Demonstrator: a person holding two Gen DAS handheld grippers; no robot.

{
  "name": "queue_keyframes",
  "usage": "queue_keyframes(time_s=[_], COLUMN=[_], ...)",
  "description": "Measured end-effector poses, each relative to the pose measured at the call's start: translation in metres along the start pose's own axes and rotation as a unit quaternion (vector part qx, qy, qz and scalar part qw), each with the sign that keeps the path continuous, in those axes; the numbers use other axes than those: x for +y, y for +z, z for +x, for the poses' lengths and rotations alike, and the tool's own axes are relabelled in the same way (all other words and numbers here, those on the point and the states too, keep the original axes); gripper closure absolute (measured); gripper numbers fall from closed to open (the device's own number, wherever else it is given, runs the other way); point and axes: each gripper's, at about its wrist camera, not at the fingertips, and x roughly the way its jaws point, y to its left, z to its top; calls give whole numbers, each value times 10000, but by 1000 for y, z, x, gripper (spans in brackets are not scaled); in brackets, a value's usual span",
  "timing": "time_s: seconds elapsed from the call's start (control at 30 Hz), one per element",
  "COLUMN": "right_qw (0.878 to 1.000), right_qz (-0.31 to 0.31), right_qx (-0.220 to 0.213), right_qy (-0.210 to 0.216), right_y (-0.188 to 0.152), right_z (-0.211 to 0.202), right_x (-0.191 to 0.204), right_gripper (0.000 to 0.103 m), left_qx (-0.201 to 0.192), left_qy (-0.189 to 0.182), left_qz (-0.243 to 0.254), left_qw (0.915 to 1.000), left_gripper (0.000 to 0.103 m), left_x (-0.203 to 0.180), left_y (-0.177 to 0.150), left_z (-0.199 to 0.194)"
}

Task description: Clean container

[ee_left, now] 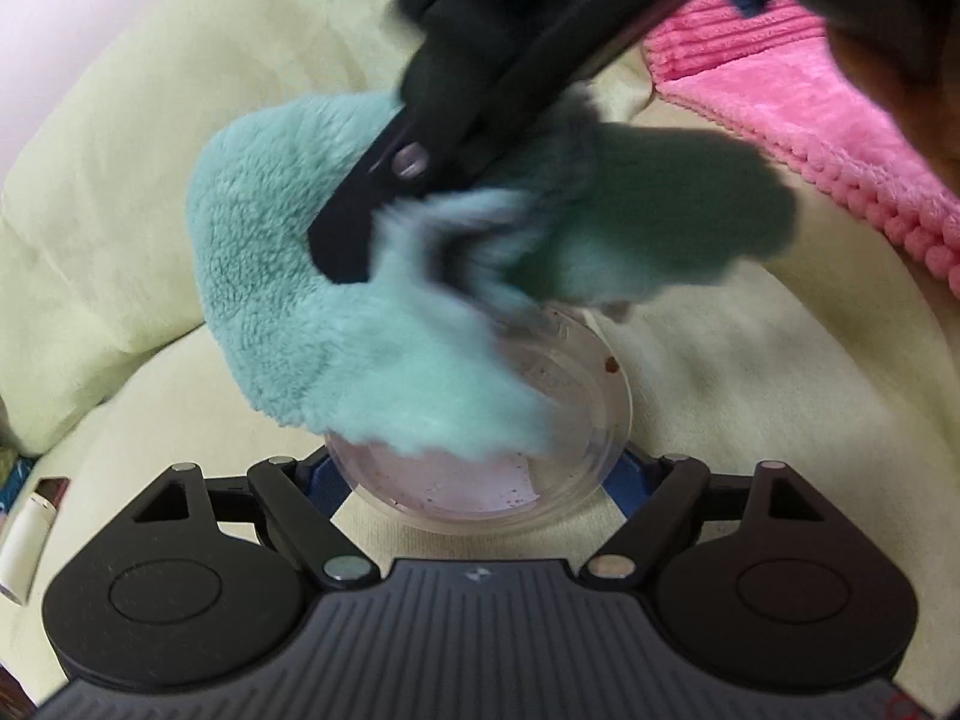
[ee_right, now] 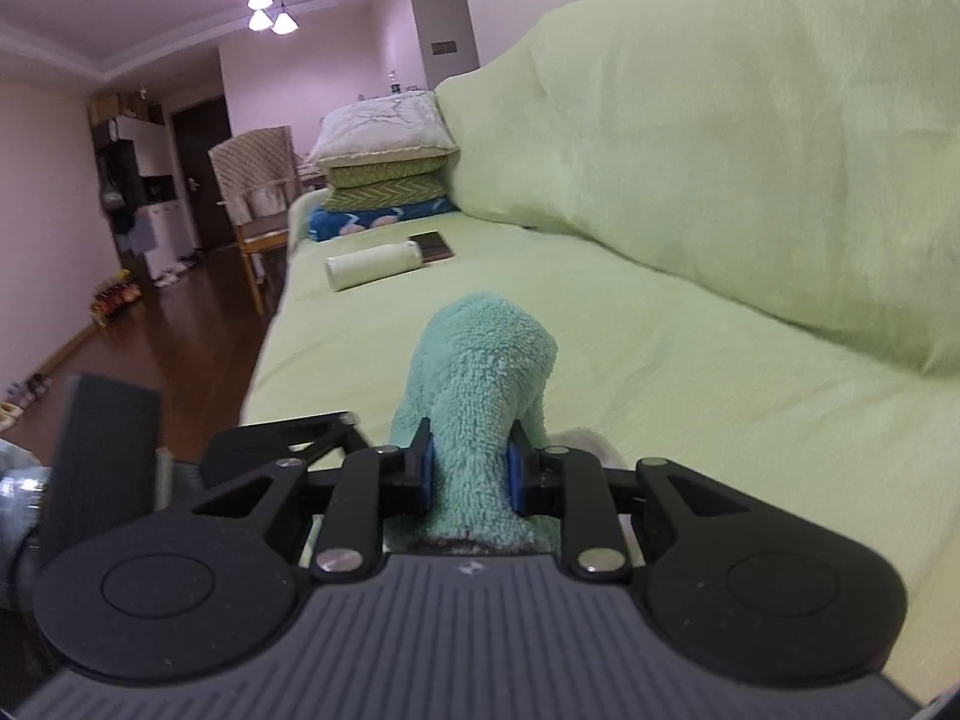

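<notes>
The left gripper (ee_left: 477, 474) clamps the clear round container (ee_left: 594, 414) at six o'clock, steadying it; the right gripper (ee_right: 469, 471), clenched on a teal fleece cloth (ee_left: 288, 252), wipes inside it.

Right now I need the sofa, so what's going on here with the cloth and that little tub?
A person is cleaning a clear container on the green-covered sofa. The left hand-held gripper is shut on the container, holding it at its sides. The right hand-held gripper is shut on a teal cloth, which lies over the container's mouth. Reddish specks show on the container's bottom and rim, so it isn't clean yet.
</notes>
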Motion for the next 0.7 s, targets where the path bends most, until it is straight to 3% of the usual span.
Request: queue_keyframes(time_s=[0.27,0.37,0.47,0.6,0.7], right_qw=[9947,9943,9938,9928,9914], right_qz=[11,415,679,891,1132], right_qx=[-203,-233,-248,-220,-152], right_qy=[-1009,-949,-842,-767,-642], right_y=[-7,-9,-10,-9,-8], right_z=[8,4,3,0,-5], right_x=[-16,-27,-33,-36,-39], right_gripper=[84,84,84,83,83], left_qx=[-28,-37,-29,-24,-8], left_qy=[16,-28,-443,-1067,-1309], left_qz=[34,-19,-468,-1230,-1644], left_qw=[10000,10000,9979,9866,9777], left_gripper=[21,21,20,16,16], left_x=[-1,2,15,38,52], left_y=[-2,-3,8,15,15], left_z=[1,1,6,9,11])
